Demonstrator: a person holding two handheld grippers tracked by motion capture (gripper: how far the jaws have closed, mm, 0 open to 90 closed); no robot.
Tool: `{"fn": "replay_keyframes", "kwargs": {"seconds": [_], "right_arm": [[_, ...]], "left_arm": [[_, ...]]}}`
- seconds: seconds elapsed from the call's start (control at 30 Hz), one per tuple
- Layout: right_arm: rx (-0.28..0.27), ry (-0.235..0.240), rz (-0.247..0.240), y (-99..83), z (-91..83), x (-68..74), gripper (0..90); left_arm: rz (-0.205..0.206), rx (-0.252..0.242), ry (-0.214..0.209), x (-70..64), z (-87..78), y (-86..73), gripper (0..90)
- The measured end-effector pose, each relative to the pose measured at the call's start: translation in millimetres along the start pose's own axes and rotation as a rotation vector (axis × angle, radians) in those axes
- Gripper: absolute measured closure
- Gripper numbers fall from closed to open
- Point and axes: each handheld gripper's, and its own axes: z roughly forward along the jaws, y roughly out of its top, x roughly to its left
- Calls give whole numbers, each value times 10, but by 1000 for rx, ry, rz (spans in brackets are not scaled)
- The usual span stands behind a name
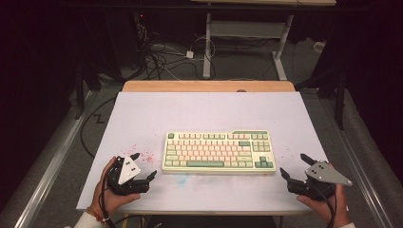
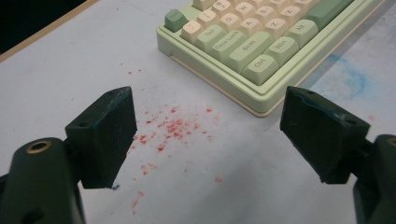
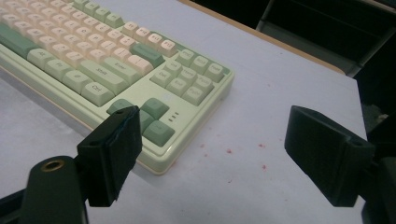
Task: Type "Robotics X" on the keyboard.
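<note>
A pale green keyboard (image 1: 218,151) with cream and green keys lies flat in the middle of the white table (image 1: 204,111). My left gripper (image 1: 142,166) rests near the front left, just left of the keyboard, jaws wide apart and empty. In the left gripper view the keyboard's near-left corner (image 2: 261,70) lies ahead between the jaws of my left gripper (image 2: 208,135). My right gripper (image 1: 296,166) sits right of the keyboard, open and empty. In the right gripper view the keyboard's arrow-key corner (image 3: 159,126) lies by the left jaw of my right gripper (image 3: 215,154).
Red specks (image 2: 168,128) stain the table left of the keyboard, and a faint blue smear (image 2: 350,79) marks its front. A wooden strip (image 1: 209,86) edges the table's far side. Cables (image 1: 161,59) and desk legs stand on the floor beyond.
</note>
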Motion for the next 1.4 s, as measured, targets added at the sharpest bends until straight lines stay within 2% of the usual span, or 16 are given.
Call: {"fn": "replay_keyframes", "kwargs": {"seconds": [0.3, 0.47, 0.5, 0.57, 0.6, 0.67, 0.7, 0.77, 0.8, 0.83, 0.9, 1.07, 1.13, 1.3, 1.33, 1.4], "right_arm": [[-21, 21, 0, 38, -19, 0, 224], [-30, 36, 4, 67, -20, 7, 290], [-35, 50, 3, 98, -11, 14, 350], [-31, 50, 0, 125, 0, 13, 387], [-27, 54, 7, 147, 10, 17, 441], [-14, 80, 6, 246, 73, 23, 611], [-1, 82, 6, 275, 102, 29, 644], [17, 105, 4, 315, 161, 35, 772], [23, 116, 1, 327, 186, 35, 808], [30, 136, 1, 341, 214, 42, 833], [41, 157, -4, 372, 264, 70, 897], [58, 224, -27, 479, 400, 177, 900], [65, 237, -43, 511, 469, 227, 899], [98, 275, -76, 564, 659, 374, 900], [106, 284, -80, 566, 699, 402, 900], [119, 294, -89, 568, 761, 453, 900]], "left_arm": [[-3, 2, -7, 15, -11, -26, 174], [-5, 0, -13, 15, -19, -13, 174], [-2, 2, -14, 15, -13, -8, 174], [-10, 6, -16, 18, 3, 11, 174], [-8, 5, -16, 20, 14, 30, 174], [-2, 10, -19, 15, 29, 61, 185], [-2, 15, -25, 14, 37, 77, 192], [-9, 19, -33, 22, 57, 115, 216], [-9, 19, -33, 22, 57, 115, 216], [-29, 34, -42, 27, 81, 130, 215], [-22, 27, -39, 38, 96, 148, 212], [-35, 33, -49, 28, 108, 196, 212], [-17, 31, -47, 19, 123, 233, 212], [-19, 33, -52, 16, 141, 268, 221], [-31, 40, -58, 6, 144, 278, 228], [-23, 31, -54, 10, 146, 284, 253]]}}
